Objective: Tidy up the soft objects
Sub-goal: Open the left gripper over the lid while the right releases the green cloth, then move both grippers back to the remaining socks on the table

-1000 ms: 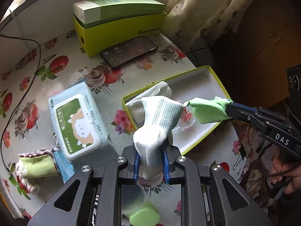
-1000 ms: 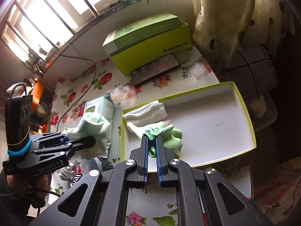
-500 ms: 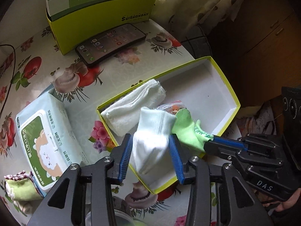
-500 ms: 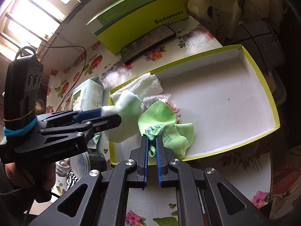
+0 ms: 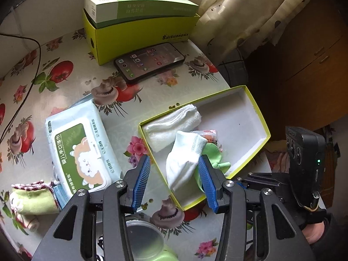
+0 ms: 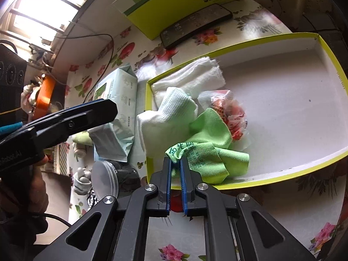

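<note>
A yellow-rimmed white box point(image 5: 257, 111) point(image 6: 330, 56) lies on the flowered table. In it lie a folded white towel point(image 5: 174, 121) point(image 6: 195, 76), a white sock point(image 5: 184, 158) point(image 6: 165, 117), a green cloth point(image 6: 208, 143) point(image 5: 214, 152) and a red-printed plastic packet point(image 6: 226, 111). My left gripper point(image 5: 175, 180) is open, its blue pads either side of the sock, which rests in the box. My right gripper point(image 6: 176, 169) is shut on a corner of the green cloth at the box's near edge.
A wet-wipes pack point(image 5: 80, 152) point(image 6: 115, 100) lies left of the box. A phone point(image 5: 150, 61) and a green carton point(image 5: 139, 26) are behind. A green rolled sock point(image 5: 32, 198) and a round lidded jar point(image 6: 108, 178) sit at the near left.
My left gripper has opened wide and let go of the white sock, which now lies in the box. My right gripper has lowered the green cloth into the box.
</note>
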Available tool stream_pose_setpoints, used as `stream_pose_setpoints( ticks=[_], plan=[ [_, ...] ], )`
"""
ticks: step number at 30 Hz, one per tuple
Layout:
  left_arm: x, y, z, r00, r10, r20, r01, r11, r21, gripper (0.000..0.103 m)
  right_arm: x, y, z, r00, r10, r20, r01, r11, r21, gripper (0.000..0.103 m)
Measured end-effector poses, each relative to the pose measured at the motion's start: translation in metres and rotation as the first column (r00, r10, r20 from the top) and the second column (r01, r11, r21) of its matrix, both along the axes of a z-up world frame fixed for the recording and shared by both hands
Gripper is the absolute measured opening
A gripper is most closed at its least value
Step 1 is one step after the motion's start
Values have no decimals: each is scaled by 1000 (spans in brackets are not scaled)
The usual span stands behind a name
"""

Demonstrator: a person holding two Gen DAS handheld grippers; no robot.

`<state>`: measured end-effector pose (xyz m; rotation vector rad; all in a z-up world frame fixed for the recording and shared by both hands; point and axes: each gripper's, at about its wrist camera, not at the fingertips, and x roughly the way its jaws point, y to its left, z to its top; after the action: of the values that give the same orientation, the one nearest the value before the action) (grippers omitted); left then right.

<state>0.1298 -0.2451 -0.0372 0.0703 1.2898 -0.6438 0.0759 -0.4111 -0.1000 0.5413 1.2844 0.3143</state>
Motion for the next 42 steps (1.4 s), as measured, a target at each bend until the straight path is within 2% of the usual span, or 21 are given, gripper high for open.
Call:
stream_pose_setpoints(
  ticks=[3,6,8,11,16,19,24,31,32,35,42],
  plan=[
    [-2,10,11,1000,13,19,-12,1000,-3,47,-3,1,13,1000,3,27,-4,1000,14,12],
    [-6,22,22,999,26,41,-26,1000,-3,47,-9,-5,28,997,-22,75,23,1000,-13,18],
    [-10,30,26,998,33,53,-33,999,0,47,-10,-12,30,996,-48,78,49,999,-20,18],
    [-16,41,28,997,53,57,-54,999,10,47,-9,-13,21,998,-55,36,57,997,-55,18],
    [-24,59,28,995,86,50,-87,996,19,47,2,1,38,992,-38,116,42,999,-34,18],
    [-28,68,29,993,103,49,-105,994,26,47,16,14,31,993,1,118,6,998,-60,18],
    [-33,82,33,989,134,59,-137,990,40,47,31,25,6,998,33,47,-28,994,-103,18],
    [-40,109,35,980,185,73,-188,981,43,47,14,26,41,993,54,101,-43,993,-109,18],
    [-41,114,35,978,194,74,-198,979,44,47,10,25,47,993,50,110,-37,993,-116,21],
    [-45,130,34,972,225,75,-229,972,51,47,0,25,63,989,38,143,-19,991,-132,39],
    [-52,178,24,945,325,31,-326,943,60,47,-12,46,90,983,85,161,-62,988,-145,47]
  ],
)
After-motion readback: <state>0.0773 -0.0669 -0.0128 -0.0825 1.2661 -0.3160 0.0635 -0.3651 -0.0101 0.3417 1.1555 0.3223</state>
